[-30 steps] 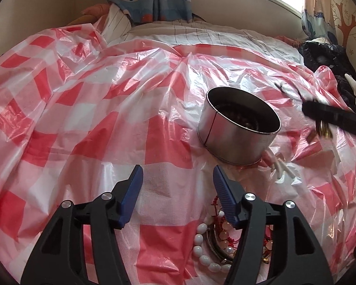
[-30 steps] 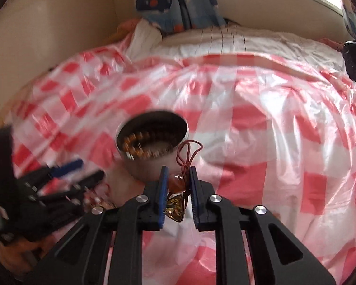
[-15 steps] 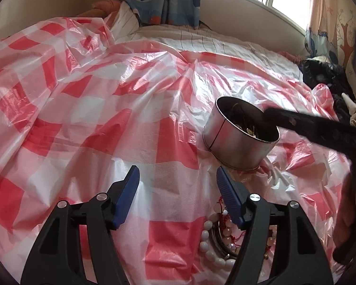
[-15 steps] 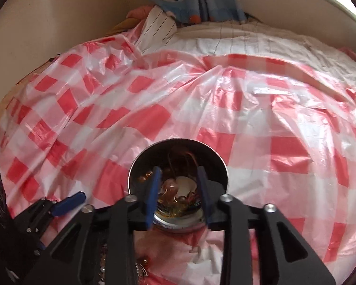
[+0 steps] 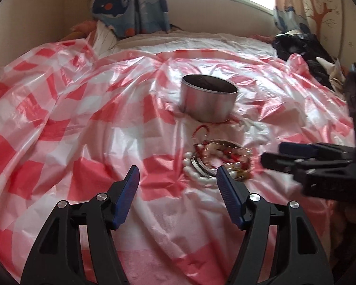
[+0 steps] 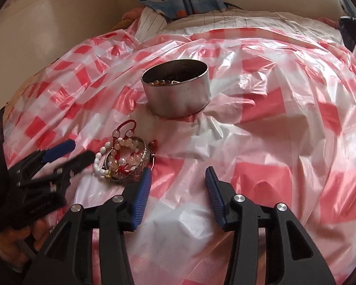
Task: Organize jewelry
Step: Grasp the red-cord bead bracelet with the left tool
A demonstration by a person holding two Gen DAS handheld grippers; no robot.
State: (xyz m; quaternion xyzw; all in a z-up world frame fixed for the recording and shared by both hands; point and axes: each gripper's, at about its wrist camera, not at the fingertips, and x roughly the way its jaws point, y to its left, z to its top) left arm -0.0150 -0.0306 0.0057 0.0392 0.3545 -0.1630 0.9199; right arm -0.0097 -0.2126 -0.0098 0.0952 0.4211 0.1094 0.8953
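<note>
A round metal tin (image 6: 178, 92) stands on the red-and-white checked plastic sheet (image 6: 273, 142), with amber beads (image 6: 157, 83) showing inside it. In front of it lies a pile of jewelry (image 6: 125, 159): a silver bangle, white and pale beads, red cord. My right gripper (image 6: 178, 178) hovers just right of the pile, its jaws opening with nothing between them. The left gripper (image 5: 178, 178) is open and empty, with the pile (image 5: 218, 161) just beyond its right finger and the tin (image 5: 208, 99) farther off. Each gripper shows in the other's view, the right gripper (image 5: 273, 153) and the left gripper (image 6: 81, 149), both close to the pile.
The sheet covers a bed. A whale-print curtain (image 5: 130, 7) and a striped pillow (image 6: 152, 21) lie at the far edge under a window. Dark clothes (image 5: 303, 47) are heaped at the far right. A hand (image 6: 16, 239) holds the left gripper's handle.
The right gripper, shut on a red-cord pendant, moved over the tin, let it go inside, then drew back and opened. The left gripper pulled back, so the pile now lies ahead of it.
</note>
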